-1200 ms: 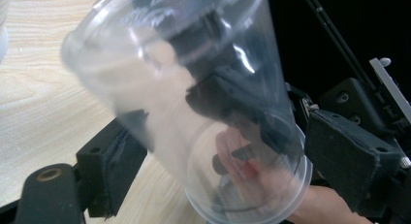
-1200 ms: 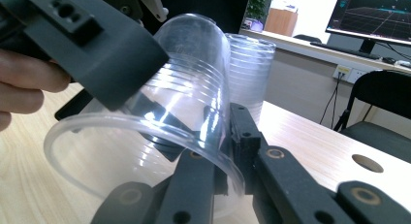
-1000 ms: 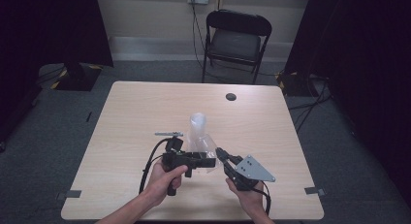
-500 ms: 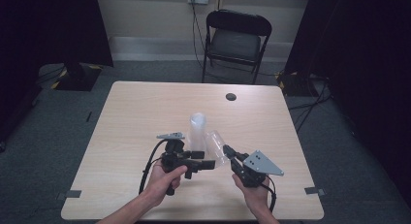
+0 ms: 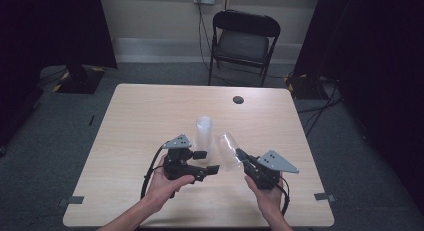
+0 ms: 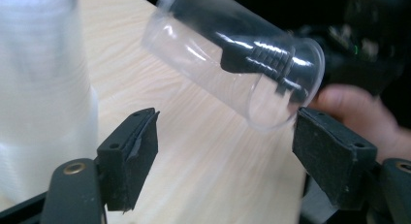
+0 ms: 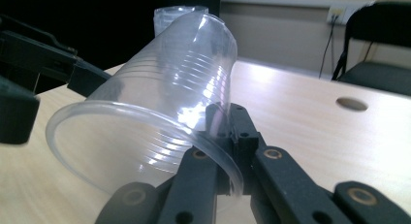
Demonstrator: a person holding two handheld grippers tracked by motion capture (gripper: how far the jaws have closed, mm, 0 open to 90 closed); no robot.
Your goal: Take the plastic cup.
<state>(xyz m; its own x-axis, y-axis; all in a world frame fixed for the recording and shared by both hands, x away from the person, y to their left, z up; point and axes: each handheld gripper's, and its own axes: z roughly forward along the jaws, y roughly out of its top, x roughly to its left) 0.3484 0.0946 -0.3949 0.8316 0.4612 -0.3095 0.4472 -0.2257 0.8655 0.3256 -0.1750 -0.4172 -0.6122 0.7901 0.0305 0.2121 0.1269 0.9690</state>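
Observation:
A single clear plastic cup (image 5: 229, 148) lies tilted in the air, its rim wall pinched by my right gripper (image 5: 242, 156), which is shut on it (image 7: 228, 132). In the right gripper view the cup (image 7: 160, 112) points its base at the stack of clear cups (image 7: 169, 13). That stack (image 5: 203, 133) stands upright on the table just left of the cup. My left gripper (image 5: 207, 162) sits beside the stack; its jaws have just been closing and stand apart (image 6: 228, 156) with nothing between them. The held cup (image 6: 232, 54) hangs beyond them, the stack (image 6: 43, 88) at their left.
The light wooden table (image 5: 140, 116) has a round cable hole (image 5: 238, 99) near its far edge. A black folding chair (image 5: 243, 38) stands behind the table. Dark curtains flank both sides.
My right gripper has drawn to the right with the single cup, away from the stack. The left gripper's jaws have narrowed; that hand stayed beside the stack.

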